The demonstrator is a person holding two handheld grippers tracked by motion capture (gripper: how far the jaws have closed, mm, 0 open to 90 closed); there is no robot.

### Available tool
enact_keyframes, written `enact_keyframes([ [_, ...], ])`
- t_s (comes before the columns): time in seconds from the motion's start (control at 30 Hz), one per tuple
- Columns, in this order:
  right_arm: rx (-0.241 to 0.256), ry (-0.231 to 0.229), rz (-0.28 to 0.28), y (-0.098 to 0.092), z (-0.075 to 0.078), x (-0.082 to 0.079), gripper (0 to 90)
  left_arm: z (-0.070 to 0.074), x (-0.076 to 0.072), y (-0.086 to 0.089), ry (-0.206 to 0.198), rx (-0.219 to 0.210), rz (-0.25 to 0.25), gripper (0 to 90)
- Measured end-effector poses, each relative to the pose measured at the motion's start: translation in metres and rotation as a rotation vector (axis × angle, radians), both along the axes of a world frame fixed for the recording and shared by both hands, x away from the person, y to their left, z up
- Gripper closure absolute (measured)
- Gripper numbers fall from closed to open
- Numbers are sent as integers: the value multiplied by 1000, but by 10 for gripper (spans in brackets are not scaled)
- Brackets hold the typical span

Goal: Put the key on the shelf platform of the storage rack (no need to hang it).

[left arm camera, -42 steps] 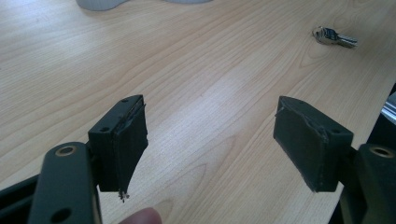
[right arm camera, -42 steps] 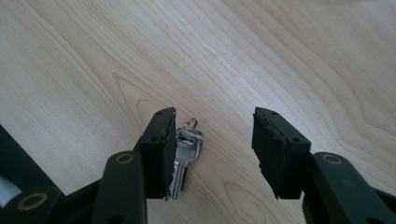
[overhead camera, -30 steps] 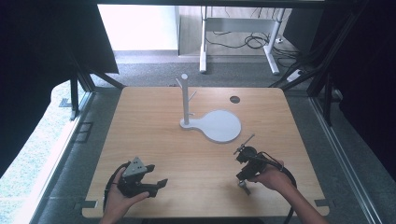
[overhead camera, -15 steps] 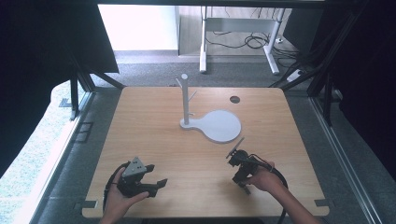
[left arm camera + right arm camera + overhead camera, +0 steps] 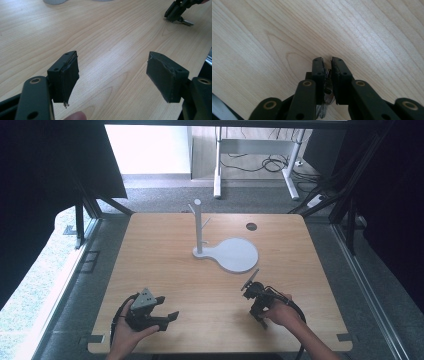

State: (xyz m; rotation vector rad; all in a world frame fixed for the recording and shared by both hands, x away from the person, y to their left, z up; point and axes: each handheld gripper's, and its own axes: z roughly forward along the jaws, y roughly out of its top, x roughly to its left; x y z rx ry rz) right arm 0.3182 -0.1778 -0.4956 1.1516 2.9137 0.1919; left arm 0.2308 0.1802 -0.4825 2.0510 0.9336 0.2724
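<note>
My right gripper (image 5: pixel 260 314) is at the table's near right, pointing steeply down at the wood, and is shut on a small bunch of metal keys (image 5: pixel 327 86) gripped between its jaws. The left gripper view shows that gripper (image 5: pixel 176 11) far off with a key blade (image 5: pixel 186 23) sticking out low over the tabletop. My left gripper (image 5: pixel 167 320) rests at the near left, held in a hand, its jaws wide open (image 5: pixel 112 72) with only bare wood between them. A white peg stand (image 5: pixel 198 227) on a round white base (image 5: pixel 237 255) stands mid-table.
The wooden table (image 5: pixel 165 250) has a dark round hole (image 5: pixel 251 226) at the back right. Black curtains flank both sides. A white desk frame and cables (image 5: pixel 270 162) stand on the floor beyond the far edge.
My right gripper has shifted a little to the left and tipped further down toward the table. The left gripper has stayed where it was, open.
</note>
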Motion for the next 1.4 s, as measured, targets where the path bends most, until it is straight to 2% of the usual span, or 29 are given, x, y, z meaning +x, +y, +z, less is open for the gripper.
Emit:
enact_keyframes([
  [0.2,-16,4,-5,0,0,0,876,0,0,0,0,0,0,261],
  [0.7,-41,31,19,-4,4,-1,893,0,1,2,1,-1,4,261],
  [0.9,-34,26,18,-10,20,0,894,0,1,2,1,-2,6,261],
  [0.97,-17,18,13,-14,29,0,895,0,1,2,1,-2,6,261],
  [1.1,-6,10,12,-18,38,0,895,0,1,2,0,-1,5,261],
  [1.4,22,-34,-3,-27,66,6,896,0,1,3,1,-2,7,261],
])
